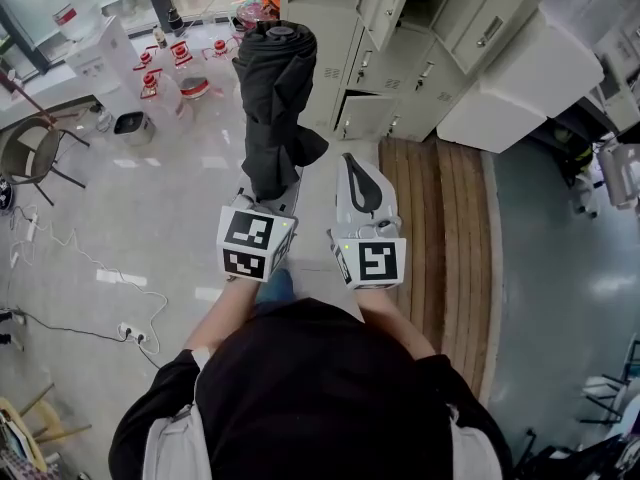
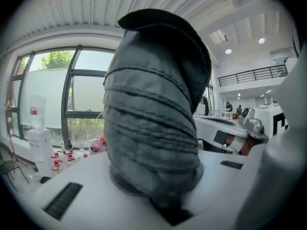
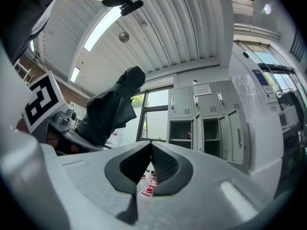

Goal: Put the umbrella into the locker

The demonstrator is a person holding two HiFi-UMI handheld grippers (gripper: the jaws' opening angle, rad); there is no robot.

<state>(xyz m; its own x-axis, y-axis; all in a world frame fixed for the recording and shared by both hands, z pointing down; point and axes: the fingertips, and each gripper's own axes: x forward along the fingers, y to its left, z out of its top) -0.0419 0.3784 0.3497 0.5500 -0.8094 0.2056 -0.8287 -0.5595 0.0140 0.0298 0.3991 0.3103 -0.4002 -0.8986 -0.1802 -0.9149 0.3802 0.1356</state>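
A folded black umbrella (image 1: 273,98) stands upright, its lower end clamped in my left gripper (image 1: 266,198), which is shut on it. In the left gripper view the umbrella's dark grey folds (image 2: 153,109) fill the middle, rising from between the white jaws of that gripper (image 2: 165,210). My right gripper (image 1: 361,186) is beside it on the right, shut with nothing between its black pads (image 3: 163,164); its tips (image 3: 150,145) meet. The grey lockers (image 1: 400,28) are ahead. Two compartments (image 3: 183,133) stand open in the right gripper view, where the umbrella (image 3: 110,111) shows at left.
A white cabinet (image 1: 520,78) stands right of the lockers, above a strip of wooden boards (image 1: 450,228). At the far left are a water dispenser (image 1: 100,58), red-capped bottles (image 1: 165,68) and a chair (image 1: 30,153). Cables (image 1: 90,268) lie on the tiled floor.
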